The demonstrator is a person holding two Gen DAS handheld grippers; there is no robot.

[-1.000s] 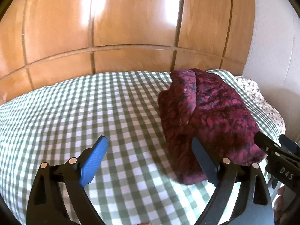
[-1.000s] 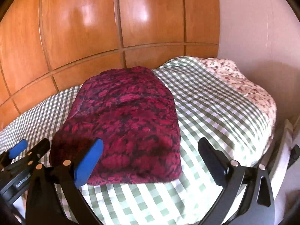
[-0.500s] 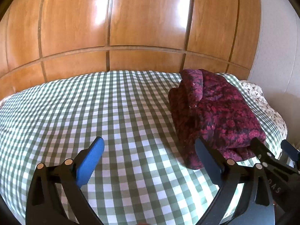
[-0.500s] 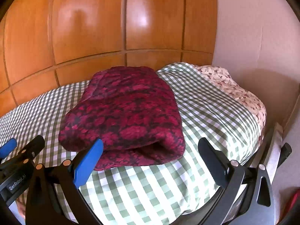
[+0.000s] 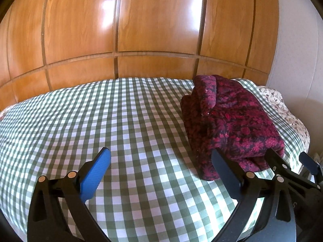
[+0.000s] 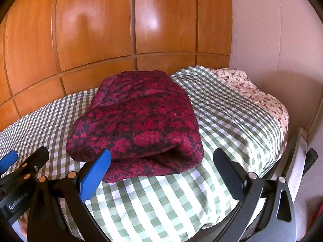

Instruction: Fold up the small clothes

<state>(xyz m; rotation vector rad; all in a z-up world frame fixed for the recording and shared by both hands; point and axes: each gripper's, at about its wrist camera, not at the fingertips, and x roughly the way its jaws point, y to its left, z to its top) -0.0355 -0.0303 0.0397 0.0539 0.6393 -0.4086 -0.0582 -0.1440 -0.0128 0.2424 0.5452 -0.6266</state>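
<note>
Crimson garment (image 6: 137, 121) beyond right gripper (image 6: 161, 161)

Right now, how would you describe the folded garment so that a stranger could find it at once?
Look at the bed with the green-and-white checked sheet in front of the wooden panelled wall. On it, near the floral pillow, lies a folded dark red knitted garment. It is the only thick item with a crimson flower pattern.
</note>
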